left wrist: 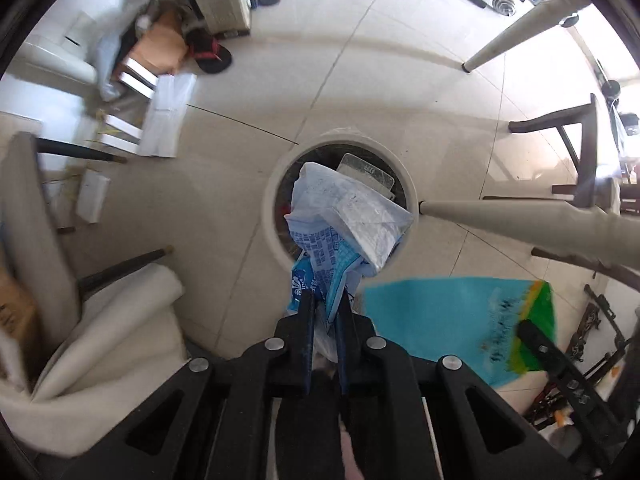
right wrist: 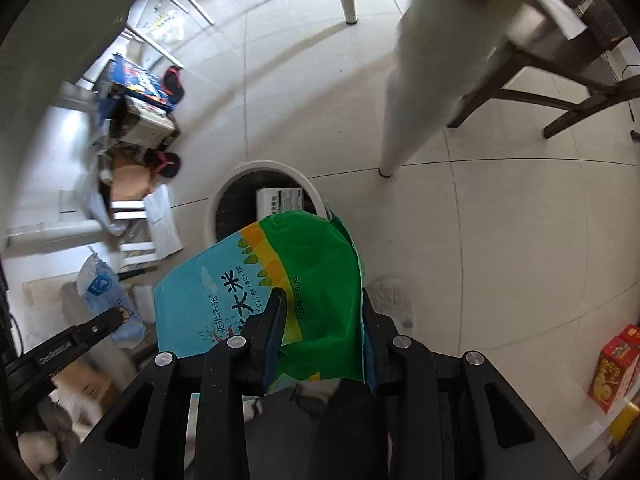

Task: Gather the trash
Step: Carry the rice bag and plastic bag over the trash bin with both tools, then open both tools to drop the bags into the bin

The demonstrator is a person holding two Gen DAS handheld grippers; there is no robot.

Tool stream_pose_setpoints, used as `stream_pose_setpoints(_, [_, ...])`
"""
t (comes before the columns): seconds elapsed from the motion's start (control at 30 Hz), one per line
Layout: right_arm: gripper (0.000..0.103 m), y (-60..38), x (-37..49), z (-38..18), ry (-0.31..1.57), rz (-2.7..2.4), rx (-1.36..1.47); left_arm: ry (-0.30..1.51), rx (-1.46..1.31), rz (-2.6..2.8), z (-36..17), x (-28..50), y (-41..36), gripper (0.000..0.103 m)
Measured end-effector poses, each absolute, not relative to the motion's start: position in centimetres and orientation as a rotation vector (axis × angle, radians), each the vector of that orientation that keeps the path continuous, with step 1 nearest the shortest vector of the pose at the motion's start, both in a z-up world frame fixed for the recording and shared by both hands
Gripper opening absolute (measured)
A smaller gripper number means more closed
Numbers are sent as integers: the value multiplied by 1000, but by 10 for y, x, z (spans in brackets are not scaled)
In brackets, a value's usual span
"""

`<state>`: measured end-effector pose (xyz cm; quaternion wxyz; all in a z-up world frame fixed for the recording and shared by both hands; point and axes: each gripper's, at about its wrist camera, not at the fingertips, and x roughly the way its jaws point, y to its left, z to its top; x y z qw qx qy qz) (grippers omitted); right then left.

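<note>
My left gripper (left wrist: 326, 300) points down and is shut on a crumpled blue-and-white plastic bag (left wrist: 340, 220). The bag hangs over the round white bin (left wrist: 272, 208), which has a dark liner and a clear plastic tray (left wrist: 366, 172) inside. My right gripper (right wrist: 322, 300) is shut on a cyan, yellow and green rice bag (right wrist: 312, 264), which hangs at the near edge of the bin (right wrist: 216, 204). A white carton (right wrist: 280, 200) lies in the bin. The rice bag (left wrist: 452, 320) also shows in the left wrist view, to the right of the left gripper.
A white table leg (left wrist: 520, 224) stands against the bin's right side, another (left wrist: 508, 44) farther back. A pale chair (left wrist: 36, 220) and white cloth (left wrist: 120, 320) are at left. Boxes and sandals (left wrist: 208, 52) clutter the far floor. Dark wooden chair (right wrist: 560, 80), red boxes (right wrist: 616, 364).
</note>
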<state>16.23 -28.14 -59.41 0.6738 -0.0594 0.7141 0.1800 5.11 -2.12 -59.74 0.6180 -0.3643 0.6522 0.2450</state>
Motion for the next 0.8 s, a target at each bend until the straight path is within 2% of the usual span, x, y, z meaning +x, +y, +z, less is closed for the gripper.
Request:
stream_pose_setpoints(0.13, [35,-247,179,-663,1601,408,-153,1529,-833,547,-658,66,-12,14])
stream_pose_setpoints(0.3, [37,-211,194,-725,1617,427,-206,1591,-824,518,-708,70,-12,16])
stream_pose_setpoints(0.37, [39,-204,198,-743,1654,439,-207,1614,-821,530,-715,70,-12,32])
stream_pose_setpoints(0.43, [41,-201,196,-755,1684,449,-189,1610,-812,533,-716,69,-14,71])
stream_pose_setpoints(0.47, [46,-202,196,-756,1684,449,-192,1607,-798,544,-714,68,-15,78])
stream_pose_setpoints(0.5, [59,-206,196,-756,1684,446,-194,1601,-787,549,-712,69,-15,79])
stream_pose_setpoints(0.57, [74,-212,195,-752,1677,440,-182,1598,-778,557,-708,68,-16,80])
stream_pose_setpoints(0.6, [80,-215,194,-749,1673,434,-185,1597,-770,562,-704,67,-18,88])
stream_pose_setpoints(0.63, [83,-219,193,-744,1667,434,-172,1598,-758,567,-702,68,-17,102])
stream_pose_setpoints(0.7, [93,-223,192,-736,1652,438,-185,1598,-732,585,-693,66,-20,103])
stream_pose_setpoints(0.8, [103,-230,186,-719,1631,448,-228,1598,-684,609,-678,64,-28,103])
